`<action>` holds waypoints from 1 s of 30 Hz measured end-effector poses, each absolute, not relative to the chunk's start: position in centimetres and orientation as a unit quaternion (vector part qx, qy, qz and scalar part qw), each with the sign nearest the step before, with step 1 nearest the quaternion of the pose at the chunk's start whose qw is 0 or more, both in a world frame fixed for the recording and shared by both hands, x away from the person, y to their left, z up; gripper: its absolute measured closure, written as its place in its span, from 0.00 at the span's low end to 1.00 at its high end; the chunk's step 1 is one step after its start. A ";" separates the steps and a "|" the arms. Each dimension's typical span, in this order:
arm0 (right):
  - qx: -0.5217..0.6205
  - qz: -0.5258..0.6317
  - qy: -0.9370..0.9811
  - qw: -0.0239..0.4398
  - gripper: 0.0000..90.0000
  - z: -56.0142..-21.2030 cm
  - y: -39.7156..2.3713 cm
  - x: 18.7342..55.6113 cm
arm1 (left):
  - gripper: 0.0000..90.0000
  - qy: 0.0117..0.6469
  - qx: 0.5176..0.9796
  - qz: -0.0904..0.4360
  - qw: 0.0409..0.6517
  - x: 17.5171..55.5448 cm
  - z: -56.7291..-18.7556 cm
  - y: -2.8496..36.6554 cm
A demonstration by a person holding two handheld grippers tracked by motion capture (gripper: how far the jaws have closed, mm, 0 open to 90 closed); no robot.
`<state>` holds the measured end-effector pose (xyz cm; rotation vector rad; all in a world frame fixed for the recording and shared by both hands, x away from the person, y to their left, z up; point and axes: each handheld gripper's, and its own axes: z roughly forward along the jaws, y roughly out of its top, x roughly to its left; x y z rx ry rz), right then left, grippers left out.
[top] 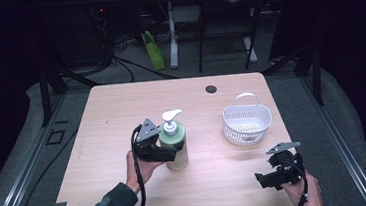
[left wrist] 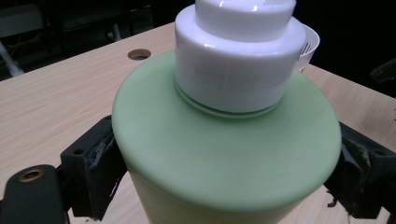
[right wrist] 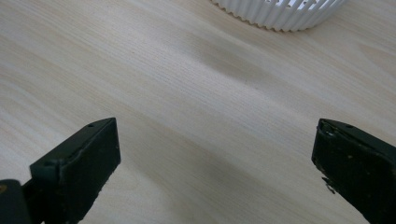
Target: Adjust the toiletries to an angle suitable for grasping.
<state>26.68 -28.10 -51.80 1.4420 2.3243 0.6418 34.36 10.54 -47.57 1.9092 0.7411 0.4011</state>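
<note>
A pale green pump bottle (top: pixel 176 150) with a white pump head (top: pixel 171 120) stands upright near the middle of the wooden table (top: pixel 121 108). My left gripper (top: pixel 168 154) is shut on the bottle's body from its left side; in the left gripper view the green bottle (left wrist: pixel 224 154) sits between both jaws, which press its sides, under the white collar (left wrist: pixel 238 60). My right gripper (top: pixel 264 180) hovers open near the table's front right edge, over bare wood (right wrist: pixel 187 116). A white slotted basket (top: pixel 246 122) with a handle stands right of the bottle.
A dark round hole (top: pixel 211 89) is in the table near its far edge. The basket's ribbed wall (right wrist: pixel 280 14) lies ahead of the right gripper. Beyond the table are desk legs (top: pixel 172 38), cables and a green object on the floor (top: pixel 153 50).
</note>
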 end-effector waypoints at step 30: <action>0.512 0.225 0.812 0.164 0.01 -51.9 -28.2 26.8 | 0.13 0.266 0.804 0.141 0.513 35.4 -47.5 3.5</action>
